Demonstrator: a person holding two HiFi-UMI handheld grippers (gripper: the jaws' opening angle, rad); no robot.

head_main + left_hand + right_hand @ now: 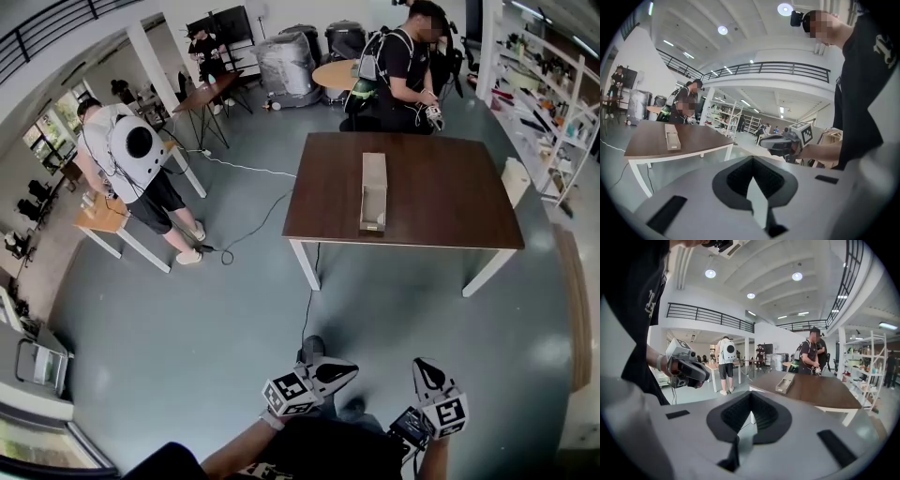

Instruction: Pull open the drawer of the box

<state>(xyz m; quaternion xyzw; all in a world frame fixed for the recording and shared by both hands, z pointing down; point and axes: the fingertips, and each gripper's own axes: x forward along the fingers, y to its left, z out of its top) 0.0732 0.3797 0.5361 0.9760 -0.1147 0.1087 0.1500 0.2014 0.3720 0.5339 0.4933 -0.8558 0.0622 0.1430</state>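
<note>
L gripper (345,371) held low near body, jaws together, nothing btwn. R gripper (424,366) alongside, likewise pressed closed & empty. Long pale box (373,192) lying on brown table (441,197), near end at front edge, well apart from both grippers. Person (408,66) standing at table's far side.

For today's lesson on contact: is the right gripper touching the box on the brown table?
Apart. The head view shows the right gripper low in frame, with bare floor between it and the box on the table.
</note>
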